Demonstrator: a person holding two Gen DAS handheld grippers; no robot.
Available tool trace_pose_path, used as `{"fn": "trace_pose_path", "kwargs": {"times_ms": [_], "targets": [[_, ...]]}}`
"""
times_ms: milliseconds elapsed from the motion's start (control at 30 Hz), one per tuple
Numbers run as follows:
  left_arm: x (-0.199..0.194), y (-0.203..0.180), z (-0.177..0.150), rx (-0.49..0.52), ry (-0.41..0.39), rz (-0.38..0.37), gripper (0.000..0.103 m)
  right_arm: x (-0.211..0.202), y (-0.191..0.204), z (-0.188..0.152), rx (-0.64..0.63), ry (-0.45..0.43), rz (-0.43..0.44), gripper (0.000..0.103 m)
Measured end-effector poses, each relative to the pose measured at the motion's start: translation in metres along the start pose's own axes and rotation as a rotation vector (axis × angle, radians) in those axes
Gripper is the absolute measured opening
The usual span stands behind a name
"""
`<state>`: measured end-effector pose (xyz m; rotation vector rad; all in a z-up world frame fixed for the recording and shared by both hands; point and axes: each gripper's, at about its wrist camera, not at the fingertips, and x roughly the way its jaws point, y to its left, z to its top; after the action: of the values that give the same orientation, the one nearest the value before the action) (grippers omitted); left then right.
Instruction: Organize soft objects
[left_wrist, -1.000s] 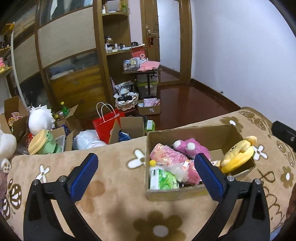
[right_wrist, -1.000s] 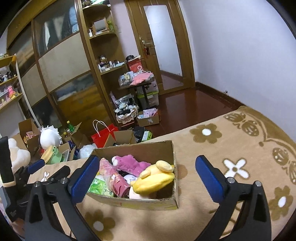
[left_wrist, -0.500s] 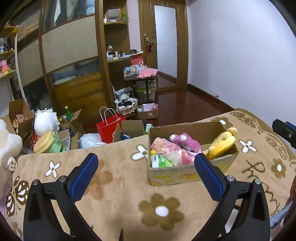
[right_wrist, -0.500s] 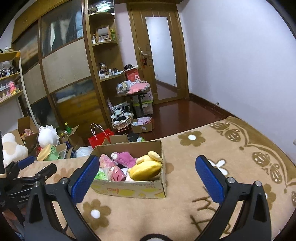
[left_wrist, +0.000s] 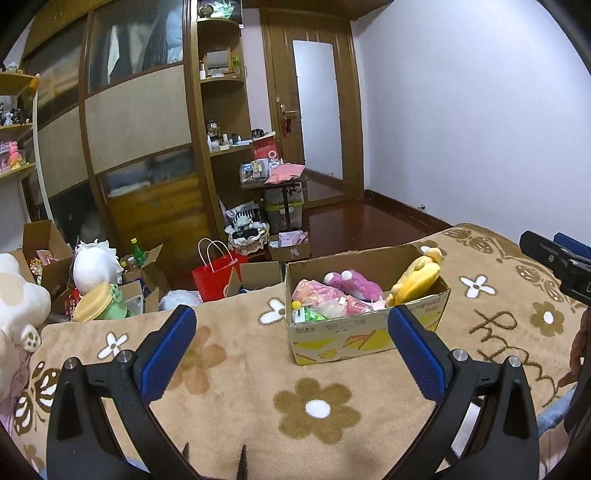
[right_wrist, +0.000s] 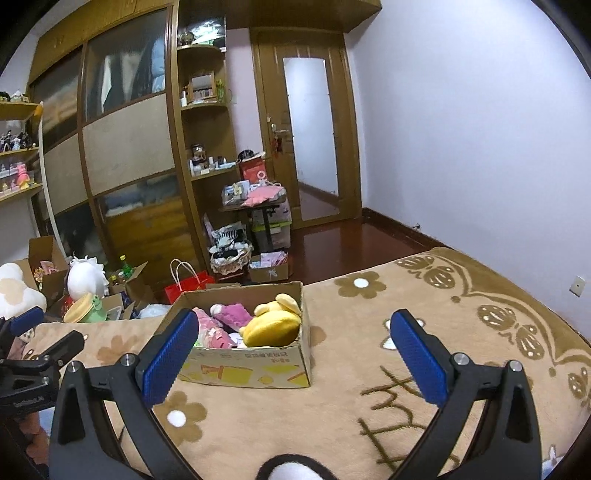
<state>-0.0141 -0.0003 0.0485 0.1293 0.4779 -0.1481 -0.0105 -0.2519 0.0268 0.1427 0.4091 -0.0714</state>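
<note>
Change: both grippers pulled back; brown cardboard box (left_wrist: 369, 332) now farther off.
Left gripper (left_wrist: 291, 347): wide open, empty.
Right gripper (right_wrist: 293, 352): wide open, empty.
Box: on tan flower blanket (left_wrist: 240, 380), yellow plush toy (right_wrist: 271, 323) and pink plush toy (left_wrist: 352, 284) inside.
Left view only: green packet (left_wrist: 308, 315) in box.

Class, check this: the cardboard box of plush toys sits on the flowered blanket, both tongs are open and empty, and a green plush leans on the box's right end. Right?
One slip: the plush leaning on the cardboard box is yellow, not green, as the left wrist view shows. The rest stands.
</note>
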Motion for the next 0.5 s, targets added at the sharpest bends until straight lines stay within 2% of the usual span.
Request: {"fn": "trace_pose_path", "kwargs": {"times_ms": [133, 500], "targets": [[0.004, 0.0, -0.01, -0.007, -0.004, -0.004, 0.103, 0.0, -0.007, -0.01, 0.002, -0.026, -0.008, 0.103], [0.032, -0.003, -0.025, -0.003, 0.06, 0.0, 0.103, 0.015, -0.012, -0.03, -0.004, 0.009, -0.02, 0.103]]}}
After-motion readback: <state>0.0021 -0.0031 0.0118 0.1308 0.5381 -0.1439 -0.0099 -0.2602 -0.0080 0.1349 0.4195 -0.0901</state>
